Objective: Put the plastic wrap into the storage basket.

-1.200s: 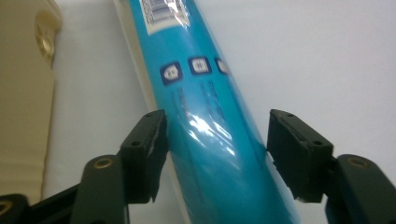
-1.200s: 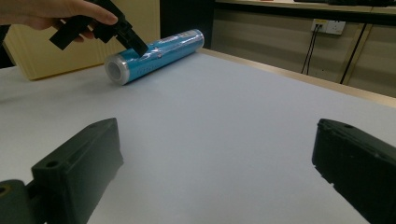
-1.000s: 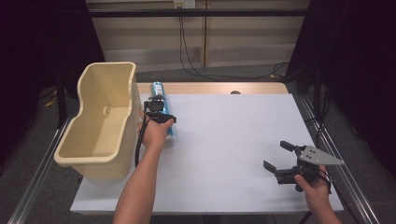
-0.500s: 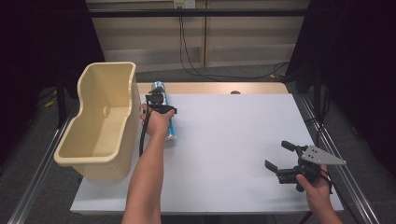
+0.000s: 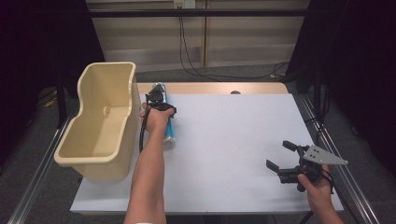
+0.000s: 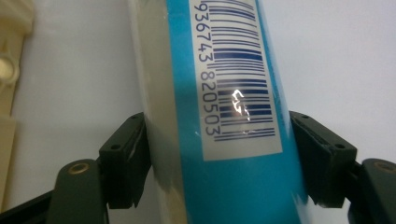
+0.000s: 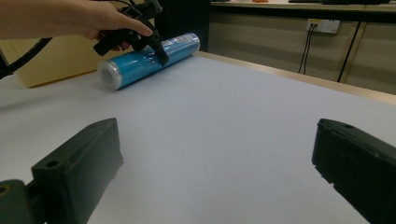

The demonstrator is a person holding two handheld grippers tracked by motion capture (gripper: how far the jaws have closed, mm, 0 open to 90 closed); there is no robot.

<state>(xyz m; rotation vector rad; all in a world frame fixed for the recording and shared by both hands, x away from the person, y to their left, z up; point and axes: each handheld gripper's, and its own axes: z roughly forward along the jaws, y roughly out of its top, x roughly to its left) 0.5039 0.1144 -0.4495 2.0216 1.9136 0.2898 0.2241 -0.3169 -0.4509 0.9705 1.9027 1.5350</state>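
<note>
Up near the far left of the worktop (image 5: 224, 154), the blue roll (image 5: 170, 133) lay on its side just beside the cream bin (image 5: 100, 116), and the left tool (image 5: 159, 103) had its jaws set against both sides of it, pads touching the wrapper. Meanwhile the right tool (image 5: 285, 161) hung released over the near right corner, well apart from the roll.

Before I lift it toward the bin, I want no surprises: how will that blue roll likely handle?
The blue roll is a cylinder lying on its side on the table, so it would probably roll if nudged. Its glossy wrap glints, so it may be slippery. The left gripper straddles it mid-length, which should keep it fairly level.
</note>
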